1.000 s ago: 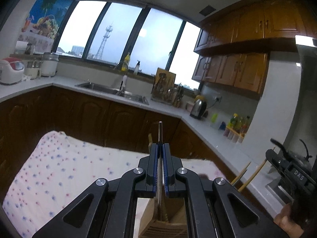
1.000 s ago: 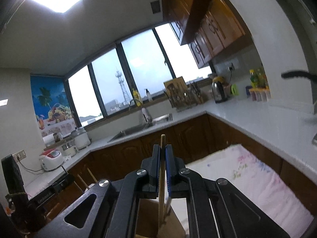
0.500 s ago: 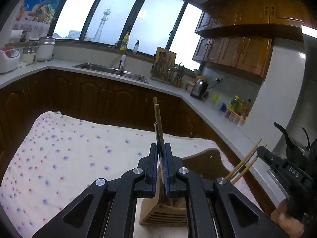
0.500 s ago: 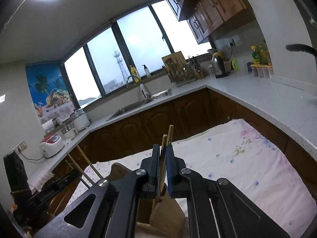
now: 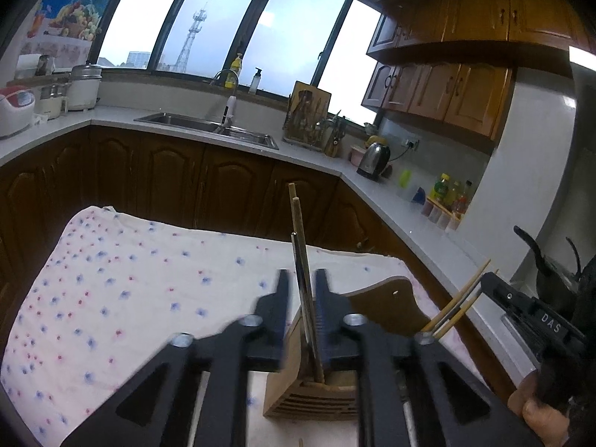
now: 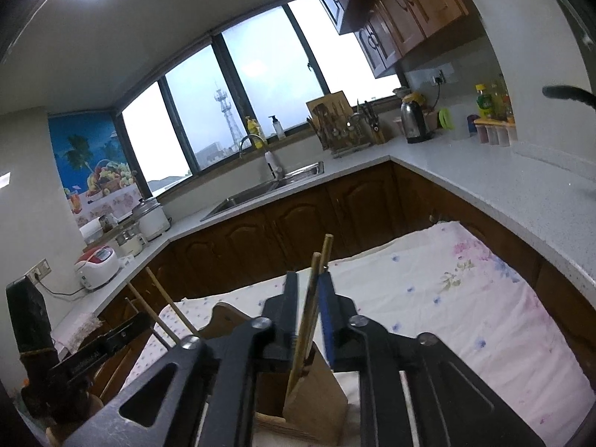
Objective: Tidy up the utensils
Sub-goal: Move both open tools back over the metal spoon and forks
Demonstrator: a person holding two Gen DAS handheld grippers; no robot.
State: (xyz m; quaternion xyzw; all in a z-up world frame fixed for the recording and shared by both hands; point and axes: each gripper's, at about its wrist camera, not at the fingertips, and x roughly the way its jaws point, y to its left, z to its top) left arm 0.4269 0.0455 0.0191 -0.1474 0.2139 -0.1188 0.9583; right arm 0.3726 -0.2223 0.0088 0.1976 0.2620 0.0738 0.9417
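Left gripper (image 5: 302,290): fingers (image 5: 280,298) spread, just been opening, pads clear of the utensils on both sides. Between them, a pair of chopsticks (image 5: 298,231) with a thin metal-looking rod alongside, standing nearly upright, lower ends down in a slot of the wooden holder (image 5: 298,395). Blur on the left finger.

Right gripper (image 6: 308,294): fingers (image 6: 290,294) likewise parted, just been opening. Between them, a second pair of chopsticks (image 6: 319,272), leaning a little toward the blue-padded finger; contact with that pad cannot be told. Lower ends down in the wooden holder (image 6: 316,398), at the end nearest this camera.

Wooden holder upright on a white cloth (image 5: 130,290) dotted with small blue and red flowers, spread over the worktop, close to the near edge and toward the right corner as seen from the left wrist. Raised curved back of the holder (image 5: 387,298) on its far side in that view.

Each gripper in the other's view: right gripper (image 5: 529,316) at the right of the left wrist picture with its chopsticks (image 5: 458,305) slanting up, part of a hand (image 5: 536,413) below it; left gripper (image 6: 100,346) at the lower left of the right wrist picture.

Farther out: dark wood base cabinets (image 5: 167,175) under a pale counter, steel sink (image 5: 208,130) below a wide window (image 5: 223,26), rice cooker (image 5: 15,108) at far left, kettle (image 5: 374,156), drying rack with cutlery (image 5: 309,115), bottles (image 5: 450,193) near the corner.
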